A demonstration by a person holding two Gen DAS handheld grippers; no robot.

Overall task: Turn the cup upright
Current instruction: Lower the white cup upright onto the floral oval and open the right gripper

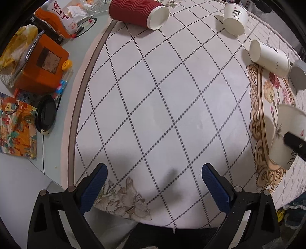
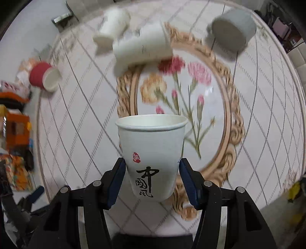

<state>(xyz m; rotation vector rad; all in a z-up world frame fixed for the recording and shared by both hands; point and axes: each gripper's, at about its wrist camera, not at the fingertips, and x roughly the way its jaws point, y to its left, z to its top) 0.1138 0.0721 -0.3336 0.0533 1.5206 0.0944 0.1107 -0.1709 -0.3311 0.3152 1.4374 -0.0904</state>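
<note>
My right gripper [image 2: 151,166] is shut on a white paper cup with black calligraphy [image 2: 151,153], held mouth up above the tablecloth. The same cup shows in the left wrist view [image 1: 286,134] at the right edge, with a black right finger [image 1: 294,143] across it. My left gripper [image 1: 154,172] is open and empty over the checked cloth near the table's front edge. Other cups lie on their sides: a red ribbed one [image 1: 137,12] [image 2: 41,76], a white one [image 1: 269,57] [image 2: 141,47], and a smaller white one [image 1: 235,18] [image 2: 112,24].
A grey cup [image 2: 231,30] [image 1: 298,75] lies at the far right. An orange box [image 1: 42,67], a black lid [image 1: 45,115], packets and a patterned cloth [image 1: 17,128] crowd the table's left side beyond the round tablecloth's edge [image 1: 76,115].
</note>
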